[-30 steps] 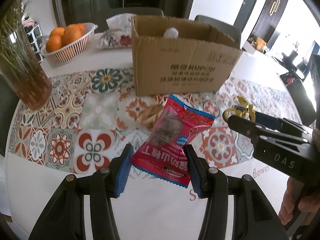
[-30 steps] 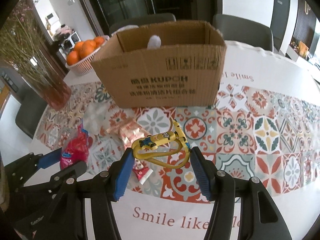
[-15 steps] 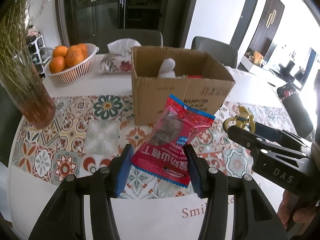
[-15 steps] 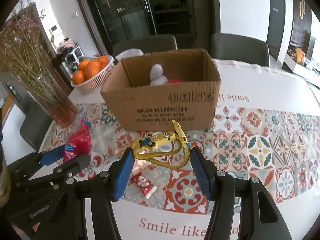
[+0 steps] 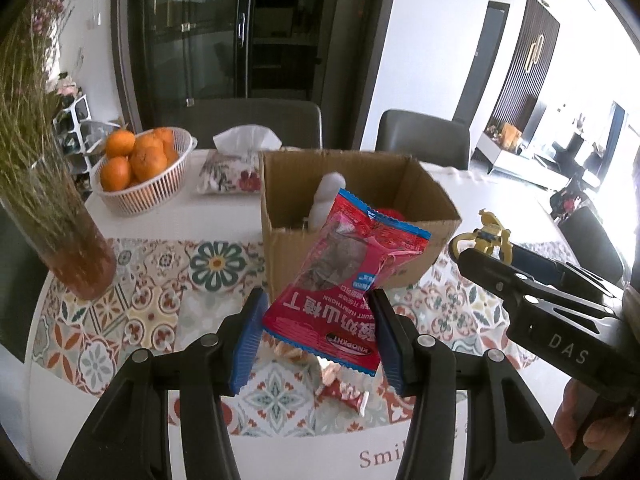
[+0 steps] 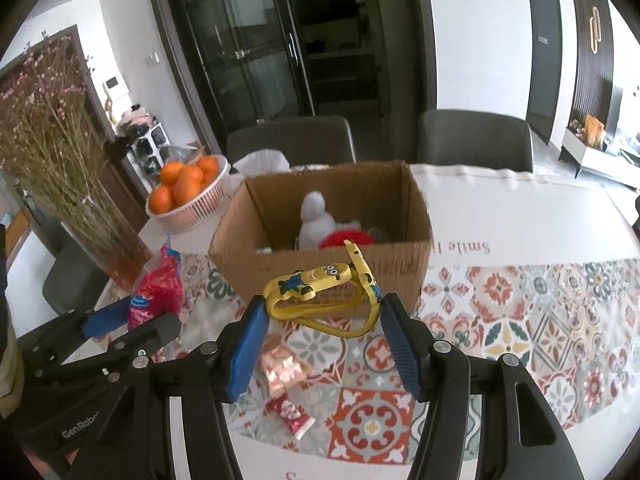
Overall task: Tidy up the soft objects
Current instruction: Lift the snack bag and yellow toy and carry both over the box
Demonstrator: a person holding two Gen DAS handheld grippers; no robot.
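My left gripper (image 5: 318, 322) is shut on a red snack bag (image 5: 344, 284) and holds it in the air in front of the open cardboard box (image 5: 434, 254). My right gripper (image 6: 322, 320) is shut on a yellow Minion strap toy (image 6: 320, 284), raised near the box's front wall (image 6: 384, 272). Inside the box are a white plush figure (image 6: 314, 220) and a red fuzzy item (image 6: 344, 238). The right gripper with the toy also shows at the right of the left wrist view (image 5: 490, 240). The snack bag shows at the left of the right wrist view (image 6: 158, 288).
Small snack packets (image 6: 286, 372) lie on the patterned tablecloth (image 6: 520, 320) below the grippers. A basket of oranges (image 5: 136, 168), a tissue pack (image 5: 236, 160) and a vase of dried flowers (image 5: 48, 200) stand at the left and back. Grey chairs (image 6: 472, 140) stand behind the table.
Both grippers have risen with their loads. The view now looks down into the box, and the items inside it have come into sight.
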